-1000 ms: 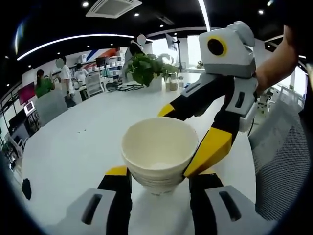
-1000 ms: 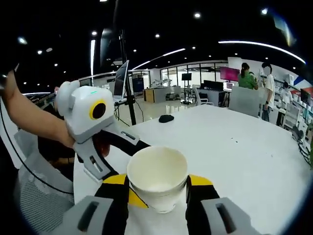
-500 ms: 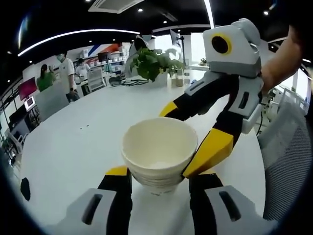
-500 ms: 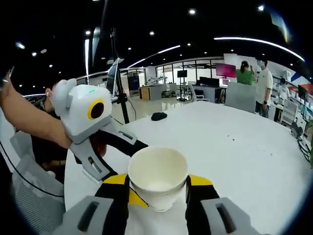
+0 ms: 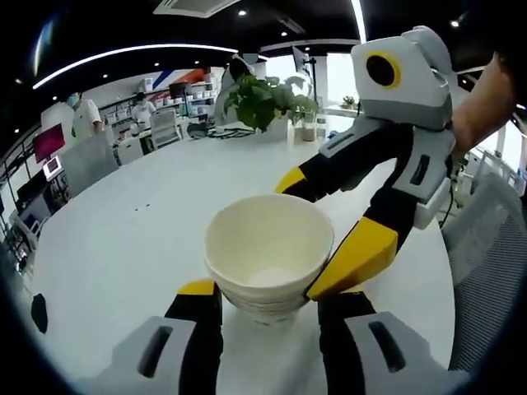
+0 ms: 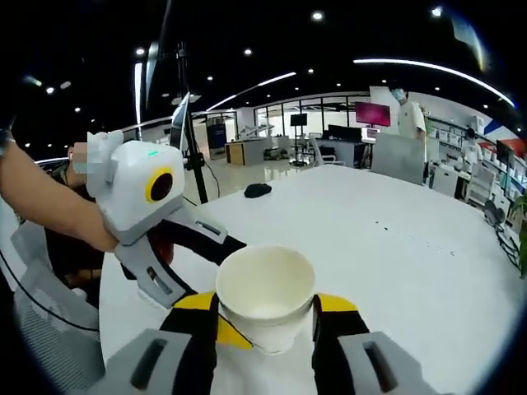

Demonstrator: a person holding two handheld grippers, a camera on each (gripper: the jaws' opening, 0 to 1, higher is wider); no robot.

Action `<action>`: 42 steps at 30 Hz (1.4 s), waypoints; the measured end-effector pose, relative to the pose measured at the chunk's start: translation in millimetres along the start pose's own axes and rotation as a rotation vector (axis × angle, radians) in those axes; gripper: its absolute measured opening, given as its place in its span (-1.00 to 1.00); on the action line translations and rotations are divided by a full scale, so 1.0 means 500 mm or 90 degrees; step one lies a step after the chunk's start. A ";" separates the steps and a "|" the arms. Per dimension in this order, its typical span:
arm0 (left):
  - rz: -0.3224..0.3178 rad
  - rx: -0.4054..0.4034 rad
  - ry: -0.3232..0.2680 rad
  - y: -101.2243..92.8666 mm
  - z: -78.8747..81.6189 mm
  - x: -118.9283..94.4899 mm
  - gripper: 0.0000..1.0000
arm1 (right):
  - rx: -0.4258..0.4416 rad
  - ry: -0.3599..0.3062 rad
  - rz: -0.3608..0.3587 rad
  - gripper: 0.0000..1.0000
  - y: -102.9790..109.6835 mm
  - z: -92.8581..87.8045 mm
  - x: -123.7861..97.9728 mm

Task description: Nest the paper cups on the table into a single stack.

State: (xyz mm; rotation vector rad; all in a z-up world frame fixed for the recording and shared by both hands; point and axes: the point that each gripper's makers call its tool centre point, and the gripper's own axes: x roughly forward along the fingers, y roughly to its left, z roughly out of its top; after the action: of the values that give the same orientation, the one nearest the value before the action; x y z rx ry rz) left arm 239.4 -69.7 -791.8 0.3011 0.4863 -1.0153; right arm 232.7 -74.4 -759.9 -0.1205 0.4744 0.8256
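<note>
Nested stack of cream paper cups [image 5: 268, 262] is clamped betw. both jaws of left gripper [image 5: 269, 306] and right gripper [image 6: 267, 311], just over round white table [image 6: 412, 271]; contact w/ table can't be told.

This is a large open-plan office or showroom. A broad white table [image 5: 123, 247] with a rounded edge carries a potted green plant [image 5: 262, 97] near its far edge in the left gripper view, and a dark computer mouse [image 6: 258, 190] lies near its far edge in the right gripper view. Long curved light strips [image 6: 428, 67] and small round spotlights run across a dark ceiling with an air-conditioning vent [image 5: 191, 6]. Beyond the table stand desks with monitors [image 6: 372, 113], office chairs, shelving, glass partitions and a mesh chair [image 5: 486, 263]; people [image 5: 82, 119] stand in the background.
</note>
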 end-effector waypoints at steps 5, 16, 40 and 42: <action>-0.001 0.000 -0.009 -0.006 0.003 -0.011 0.01 | -0.001 -0.009 -0.003 0.00 0.004 -0.004 -0.014; 0.021 -0.035 -0.041 -0.019 -0.003 -0.066 0.13 | 0.018 -0.050 -0.031 0.26 0.001 -0.006 -0.072; 0.096 -0.078 -0.140 -0.118 -0.025 -0.215 0.45 | 0.012 -0.083 -0.100 0.87 0.025 -0.106 -0.243; 0.092 -0.076 -0.139 -0.129 -0.026 -0.218 0.48 | 0.004 -0.079 -0.107 0.92 0.024 -0.115 -0.249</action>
State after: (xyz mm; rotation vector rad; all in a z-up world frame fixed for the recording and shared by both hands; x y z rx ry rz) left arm 132.8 -16.0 -747.6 0.1146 0.3205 -0.8631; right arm 131.2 -167.1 -753.8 -0.1013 0.3444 0.6632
